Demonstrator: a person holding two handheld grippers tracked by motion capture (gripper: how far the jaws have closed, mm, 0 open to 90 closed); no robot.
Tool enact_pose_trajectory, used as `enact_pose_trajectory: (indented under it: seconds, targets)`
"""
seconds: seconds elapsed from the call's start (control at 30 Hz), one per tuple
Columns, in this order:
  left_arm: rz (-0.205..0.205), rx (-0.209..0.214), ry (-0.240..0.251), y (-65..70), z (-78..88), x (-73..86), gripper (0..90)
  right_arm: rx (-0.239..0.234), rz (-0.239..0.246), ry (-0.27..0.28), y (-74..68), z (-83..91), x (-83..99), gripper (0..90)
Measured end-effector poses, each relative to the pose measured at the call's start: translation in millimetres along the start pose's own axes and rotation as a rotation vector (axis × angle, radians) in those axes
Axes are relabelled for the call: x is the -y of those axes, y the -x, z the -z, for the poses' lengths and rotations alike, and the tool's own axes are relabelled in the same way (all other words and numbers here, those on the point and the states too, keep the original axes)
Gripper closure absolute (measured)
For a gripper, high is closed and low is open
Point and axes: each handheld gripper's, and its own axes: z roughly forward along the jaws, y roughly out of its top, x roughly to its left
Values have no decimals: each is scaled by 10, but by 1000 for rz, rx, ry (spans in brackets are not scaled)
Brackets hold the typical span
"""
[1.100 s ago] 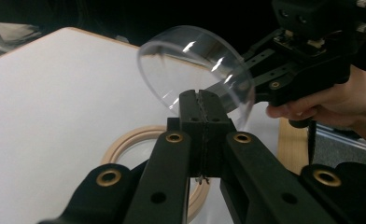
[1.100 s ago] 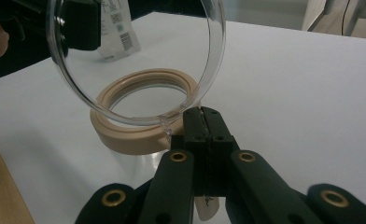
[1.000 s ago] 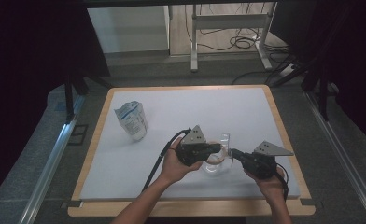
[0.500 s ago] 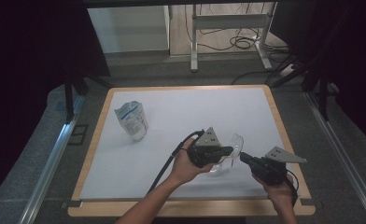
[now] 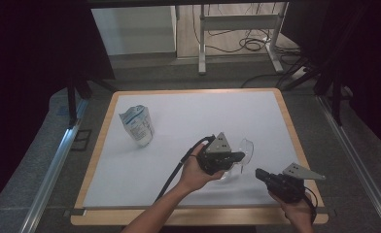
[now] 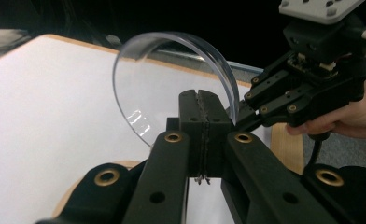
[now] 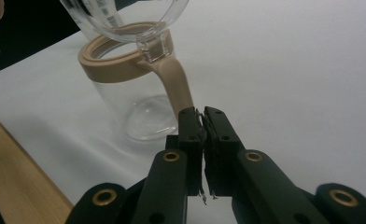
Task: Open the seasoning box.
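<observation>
1. Clear plastic lid pinched thin-edge in your left tongs, held over tan-rimmed jar on counter; could twist out.
2. Right tongs closed, empty, beside jar handle; a nudge tips jar.

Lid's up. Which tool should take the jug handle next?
Right, probably. The right tool is free, shut and aimed at the handle of the jug; the left tool is shut on the open lid.
</observation>
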Motion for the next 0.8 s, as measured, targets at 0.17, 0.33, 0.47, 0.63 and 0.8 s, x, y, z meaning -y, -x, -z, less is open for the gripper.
enact_pose_trajectory:
  seconds: [0.17,0.33,0.47,0.63,0.8]
  targets:
    - [3,-18,20,-47,177,34,868,-30,24,-11,-63,-41,22,750]
    - [17,-43,33,-110,406,154,692,-55,52,-5,-169,-91,49,602]
    - [43,-61,54,-174,584,301,515,-71,67,4,-277,-99,60,511]
    - [66,-61,51,-233,757,476,352,-103,91,28,-427,-120,78,408]
    - [57,-107,36,-227,887,617,274,-99,110,41,-550,-167,85,349]
